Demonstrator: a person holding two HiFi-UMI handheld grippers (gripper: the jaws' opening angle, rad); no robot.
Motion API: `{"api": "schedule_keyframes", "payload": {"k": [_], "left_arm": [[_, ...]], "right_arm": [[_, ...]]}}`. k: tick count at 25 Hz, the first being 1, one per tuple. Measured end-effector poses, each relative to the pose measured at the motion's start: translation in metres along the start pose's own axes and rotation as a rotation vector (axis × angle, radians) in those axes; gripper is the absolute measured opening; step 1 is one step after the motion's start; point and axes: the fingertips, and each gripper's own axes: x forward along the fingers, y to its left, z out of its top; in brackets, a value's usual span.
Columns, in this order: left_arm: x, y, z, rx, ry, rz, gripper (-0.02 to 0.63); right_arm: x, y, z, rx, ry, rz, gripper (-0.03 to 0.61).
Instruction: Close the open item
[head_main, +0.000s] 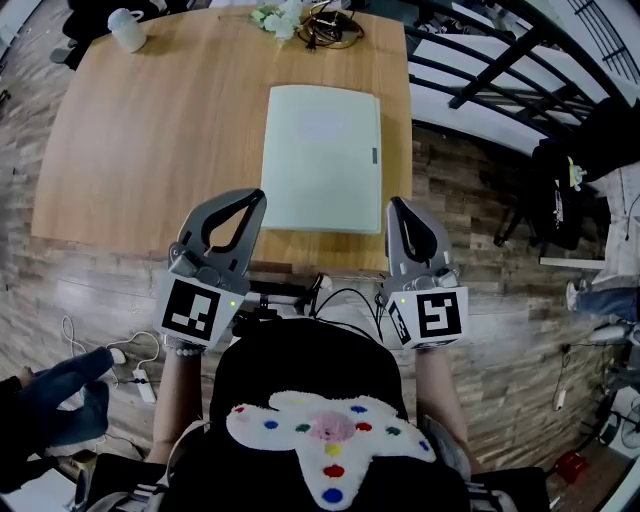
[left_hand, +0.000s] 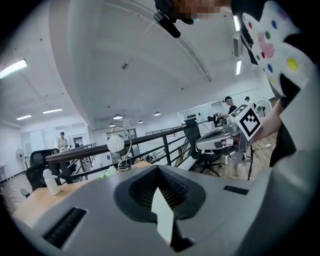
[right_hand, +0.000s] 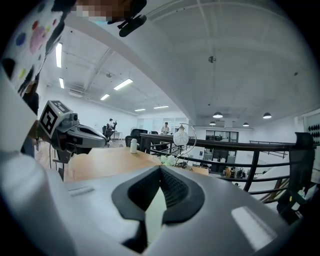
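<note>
A flat, rectangular pale green item (head_main: 322, 158) is seen lying closed on the wooden table (head_main: 150, 150), on the table's right half and close to its near edge. Its long axis is directed away from the person, toward the table's far edge, with a slight tilt, and a small dark tab is carried on its right-hand long edge. Which edge is the hinge cannot be made out. The left gripper (head_main: 256, 198) and the right gripper (head_main: 397, 204) are held just above the near edge of the table, to either side of the item's near corners and apart from it. In both gripper views the jaws are shown pressed together at the tips with nothing gripped; only a pale sliver is glimpsed through the opening behind the tips. The item itself is blocked by the jaws in those views. A white mug (head_main: 127, 28) is cut off at the far left corner.
</note>
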Motion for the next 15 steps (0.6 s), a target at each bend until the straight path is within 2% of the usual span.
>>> {"api": "schedule_keyframes", "payload": {"k": [12,15], "left_arm": [[0.001,-0.003,0.0,-0.008,-0.011,-0.026,0.006],[0.002,-0.007,-0.002,-0.009,-0.013,-0.032,0.006]], "right_arm": [[0.003,0.011,0.002,-0.063,0.021,0.011,0.008],[0.003,0.012,0.001,-0.05,0.015,0.012,0.008]]}}
